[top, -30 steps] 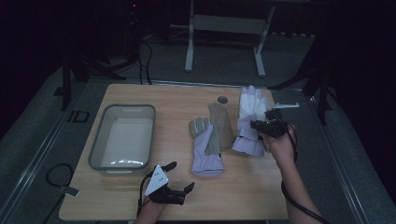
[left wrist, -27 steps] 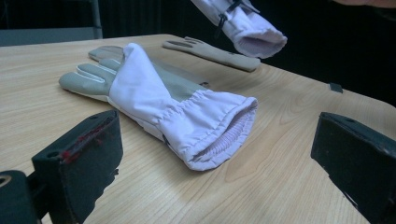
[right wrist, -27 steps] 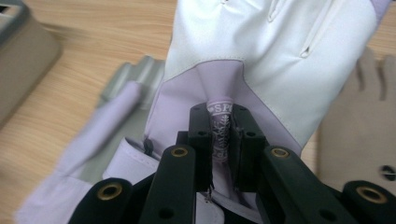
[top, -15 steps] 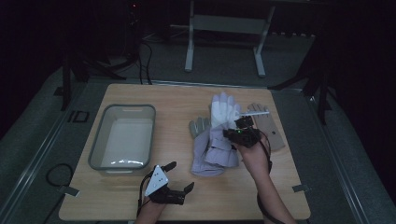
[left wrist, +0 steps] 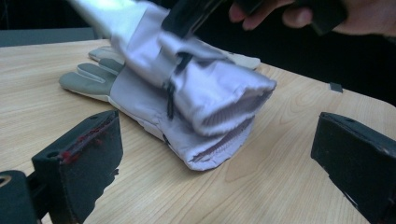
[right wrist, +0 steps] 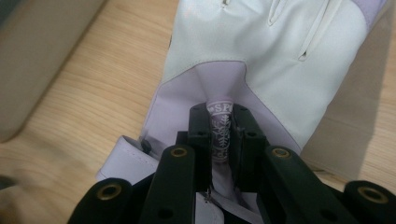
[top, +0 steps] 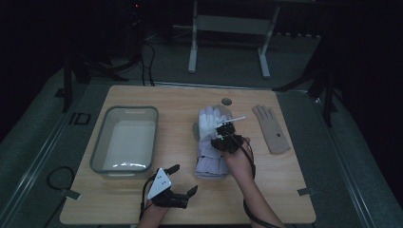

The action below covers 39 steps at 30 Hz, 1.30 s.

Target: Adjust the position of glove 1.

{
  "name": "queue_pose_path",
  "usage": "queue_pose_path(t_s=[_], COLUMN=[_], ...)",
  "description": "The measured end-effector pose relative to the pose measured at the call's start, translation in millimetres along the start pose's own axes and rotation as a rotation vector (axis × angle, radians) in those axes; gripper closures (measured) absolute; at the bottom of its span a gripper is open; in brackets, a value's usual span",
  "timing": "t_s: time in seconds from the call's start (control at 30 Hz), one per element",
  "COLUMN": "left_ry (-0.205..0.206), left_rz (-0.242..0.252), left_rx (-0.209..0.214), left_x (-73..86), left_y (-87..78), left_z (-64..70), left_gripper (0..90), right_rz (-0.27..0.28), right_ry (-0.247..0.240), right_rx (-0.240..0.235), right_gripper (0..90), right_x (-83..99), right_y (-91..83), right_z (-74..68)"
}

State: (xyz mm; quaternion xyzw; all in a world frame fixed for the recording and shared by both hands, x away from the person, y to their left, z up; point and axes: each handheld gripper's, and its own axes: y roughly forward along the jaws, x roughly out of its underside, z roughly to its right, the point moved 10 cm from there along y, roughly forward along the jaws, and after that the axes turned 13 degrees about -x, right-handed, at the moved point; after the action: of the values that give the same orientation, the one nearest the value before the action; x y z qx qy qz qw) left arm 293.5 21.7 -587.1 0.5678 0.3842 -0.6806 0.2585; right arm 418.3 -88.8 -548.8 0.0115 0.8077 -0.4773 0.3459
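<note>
Two lavender-and-white gloves sit mid-bench, the upper glove [top: 207, 127] pinched at a fold near its cuff by the right tool [top: 223, 130] and held partly over the lower glove [top: 209, 164], which lies flat on the bench [top: 180, 99]. Stacking looks nearly done, pending release; the left tool [top: 183, 179] rests unclenched and idle near the front edge. Left to handle, by my judgement: the tan glove [top: 271, 128] well apart at right, and the grey bin [top: 124, 138] holds nothing.
</note>
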Motion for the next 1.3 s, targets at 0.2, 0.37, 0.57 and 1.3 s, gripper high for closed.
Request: queue_pose_path(t_s=[0.2,0.37,0.57,1.3], left_ry=[-0.004,-0.004,-0.008,-0.032], left_rz=[-0.001,0.000,-0.004,-0.072], left_rx=[0.001,-0.001,-0.001,-0.035], left_x=[0.0,-0.1,-0.1,3.2], left_y=[0.4,0.4,0.9,5.9], left_z=[0.0,0.1,-0.1,-5.6], left_gripper=[2.2,2.2,2.2,2.2], right_rz=[-0.023,-0.029,-0.037,0.040], right_ry=[0.013,-0.009,-0.023,-0.250], right_rx=[0.000,-0.003,-0.030,-0.215], right_gripper=[79.4,78.0,71.3,14.2], right_x=[7.2,11.2,11.9,17.8], right_y=[15.5,26.2,30.9,-0.2], right_z=[5.7,6.8,10.8,9.4])
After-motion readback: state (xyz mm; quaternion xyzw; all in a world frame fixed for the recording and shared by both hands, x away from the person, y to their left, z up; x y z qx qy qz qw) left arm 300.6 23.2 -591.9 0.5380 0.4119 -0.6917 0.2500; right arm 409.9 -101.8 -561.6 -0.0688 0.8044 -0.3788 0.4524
